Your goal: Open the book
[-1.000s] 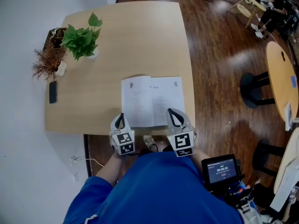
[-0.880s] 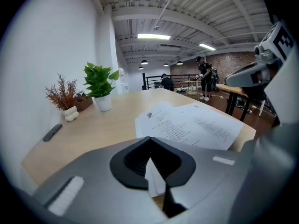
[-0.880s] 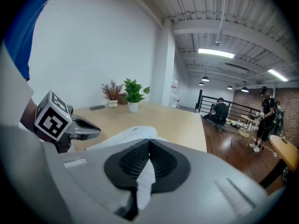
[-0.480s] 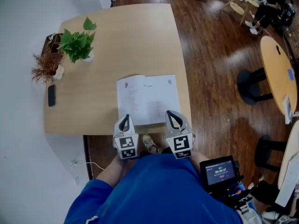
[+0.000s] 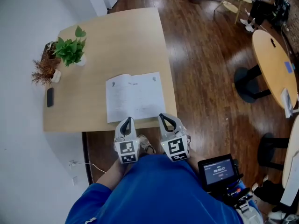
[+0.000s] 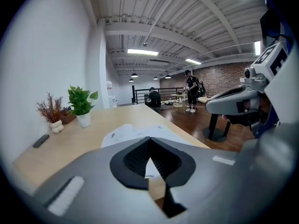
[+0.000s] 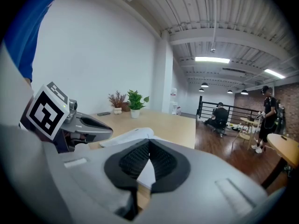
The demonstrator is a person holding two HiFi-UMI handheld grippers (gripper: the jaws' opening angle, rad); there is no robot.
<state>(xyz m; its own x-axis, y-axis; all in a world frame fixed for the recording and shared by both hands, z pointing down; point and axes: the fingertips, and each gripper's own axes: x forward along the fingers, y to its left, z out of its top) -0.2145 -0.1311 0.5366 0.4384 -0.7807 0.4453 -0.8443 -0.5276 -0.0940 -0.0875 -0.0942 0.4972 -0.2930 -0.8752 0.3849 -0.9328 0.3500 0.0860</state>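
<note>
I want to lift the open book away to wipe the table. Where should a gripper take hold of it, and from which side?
Probably the near edge of its right-hand half, coming in low from the person's side. The book lies open and flat, offering nothing to pinch from above; that edge lies almost at the near rim of the table, where a jaw might slide under.

Leafy plant (image 5: pixel 70 49), dried plant (image 5: pixel 44 70), dark remote (image 5: pixel 50 97) on table (image 5: pixel 121 36).

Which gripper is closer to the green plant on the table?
Left. The left gripper hovers at the near edge of the table, in front of the open book, on the green plant side. The right gripper is beside it, further right, so farther away.
</note>
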